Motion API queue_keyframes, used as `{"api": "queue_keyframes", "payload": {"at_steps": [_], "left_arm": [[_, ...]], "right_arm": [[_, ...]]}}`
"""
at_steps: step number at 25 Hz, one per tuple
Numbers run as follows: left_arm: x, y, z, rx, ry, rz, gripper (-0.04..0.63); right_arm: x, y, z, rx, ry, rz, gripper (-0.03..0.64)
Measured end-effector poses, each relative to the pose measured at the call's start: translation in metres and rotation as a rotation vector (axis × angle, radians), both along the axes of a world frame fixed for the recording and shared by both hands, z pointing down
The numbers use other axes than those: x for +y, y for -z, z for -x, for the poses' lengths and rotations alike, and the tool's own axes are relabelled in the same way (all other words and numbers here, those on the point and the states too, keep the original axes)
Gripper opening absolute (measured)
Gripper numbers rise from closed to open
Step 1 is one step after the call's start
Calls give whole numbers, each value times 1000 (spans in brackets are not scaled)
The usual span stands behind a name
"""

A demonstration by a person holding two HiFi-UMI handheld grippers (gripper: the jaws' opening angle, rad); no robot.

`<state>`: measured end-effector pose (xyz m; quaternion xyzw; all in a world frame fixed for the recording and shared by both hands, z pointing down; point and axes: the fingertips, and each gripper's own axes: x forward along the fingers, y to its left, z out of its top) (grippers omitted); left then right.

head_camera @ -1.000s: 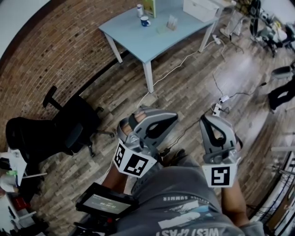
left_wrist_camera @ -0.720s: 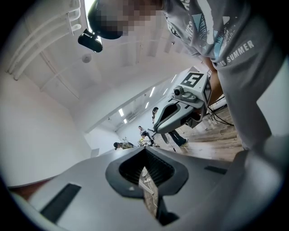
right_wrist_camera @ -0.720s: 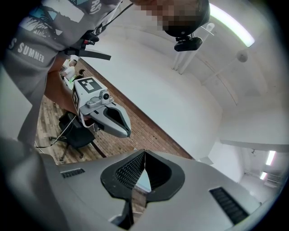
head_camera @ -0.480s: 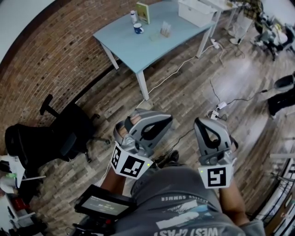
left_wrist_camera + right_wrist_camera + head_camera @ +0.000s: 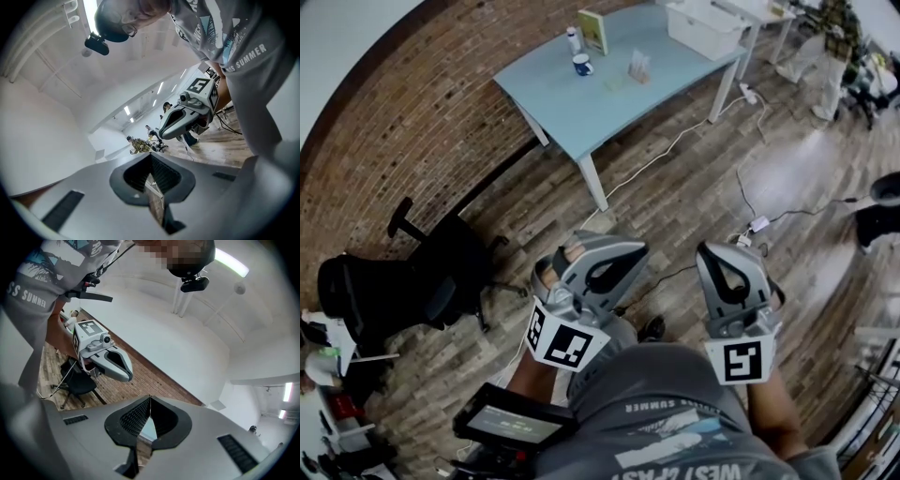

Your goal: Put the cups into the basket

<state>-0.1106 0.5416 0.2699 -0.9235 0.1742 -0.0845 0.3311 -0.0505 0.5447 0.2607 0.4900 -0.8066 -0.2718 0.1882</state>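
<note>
A blue-and-white mug (image 5: 581, 64) and some clear cups (image 5: 638, 66) stand on a light blue table (image 5: 591, 108) far ahead in the head view. A white basket (image 5: 705, 26) sits at the table's right end. Both grippers are held close to the person's torso, well short of the table. My left gripper (image 5: 621, 249) is shut with nothing in it, its tips meeting (image 5: 151, 153). My right gripper (image 5: 724, 253) is also shut and empty (image 5: 150, 398). Each gripper view shows the other gripper, not the cups.
A small bottle (image 5: 573, 38) and an upright book (image 5: 593, 30) stand by the mug. A black office chair (image 5: 441, 272) is at the left by the brick wall. Cables and a power strip (image 5: 757, 225) lie on the wooden floor. A screen (image 5: 514, 427) hangs below the left gripper.
The head view has shifted a little, so the table sits slightly further left in frame. Both grippers stay shut in front of the torso, almost unmoved.
</note>
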Motion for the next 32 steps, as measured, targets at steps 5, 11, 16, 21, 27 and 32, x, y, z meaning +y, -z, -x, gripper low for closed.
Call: {"api": "queue_keyframes", "payload": {"at_steps": [5,11,16,21,27,32], "left_arm": [[-28,1,2,5,1,20,2],[-73,1,5,4,-40,26,2],[-111,9,9,9,-74,15,1],[-140,12,24,18,-96,16,2],[-159,5,36,34,-123,18,1],[-167,-3,33,41,-134,43,2]], "right_arm": [[-24,-4,2,-7,-3,21,12],[-65,-1,6,-10,-43,24,12],[-103,6,7,-6,-87,15,12],[-130,8,21,-5,-114,10,12],[-147,7,33,20,-141,-1,12],[-156,7,31,38,-146,2,12]]}}
